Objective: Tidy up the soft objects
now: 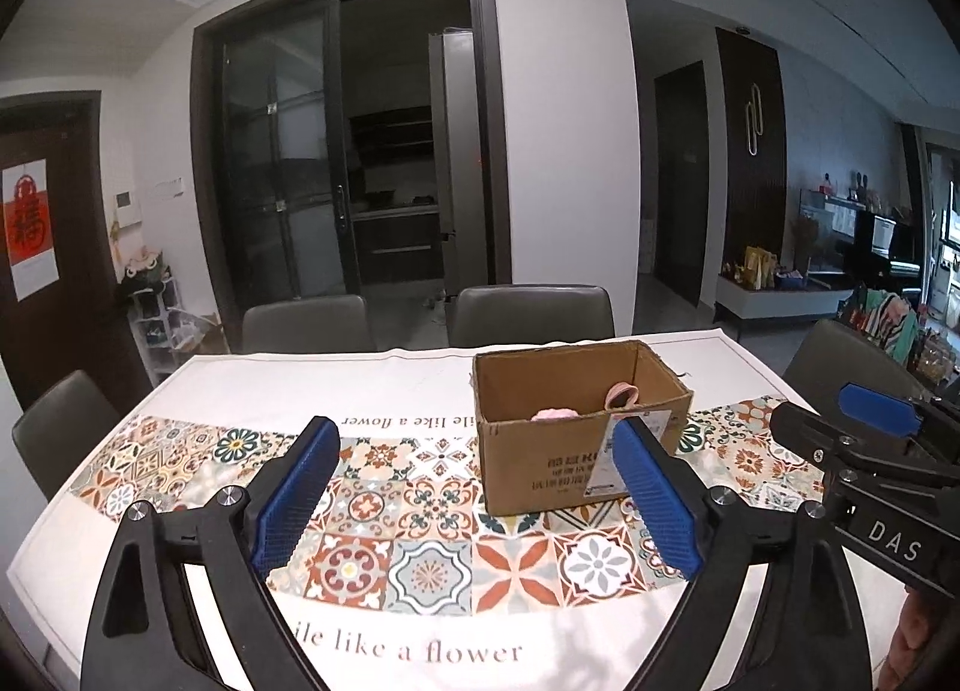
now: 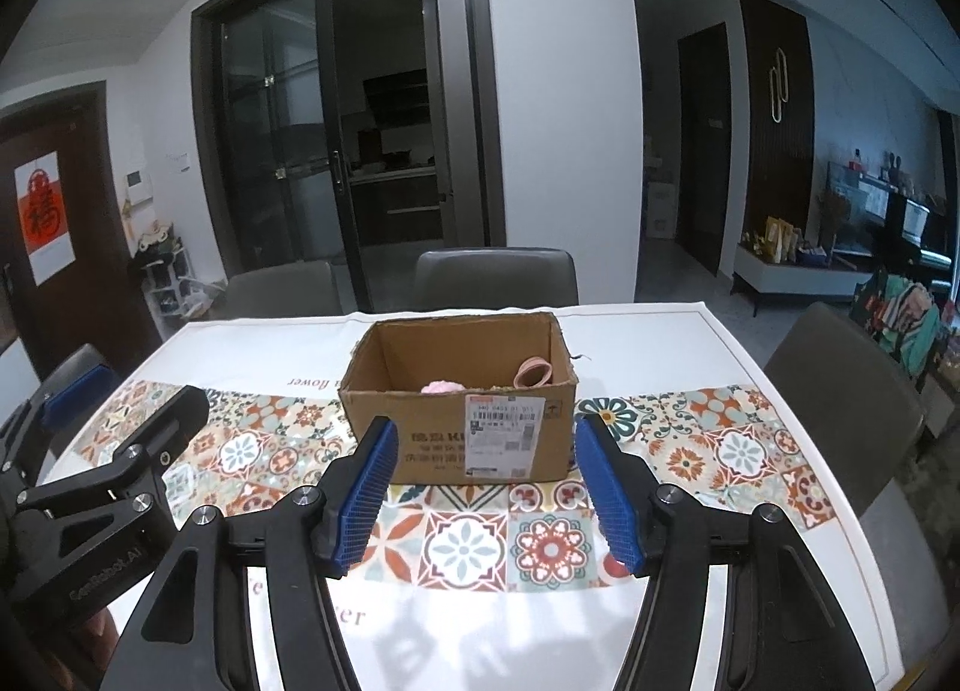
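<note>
Two grippers, both mine, both empty: my left gripper (image 1: 474,487) gapes wide over the tiled tablecloth (image 1: 420,571); my right gripper (image 2: 486,487) stands parted before the cardboard box (image 2: 462,415), which holds pink soft things (image 2: 441,387).

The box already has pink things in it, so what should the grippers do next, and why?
Probably draw both back and look for more soft things. The left gripper and right gripper are open and empty, the cardboard box holds pink items, and the tablecloth in view shows nothing loose.
</note>
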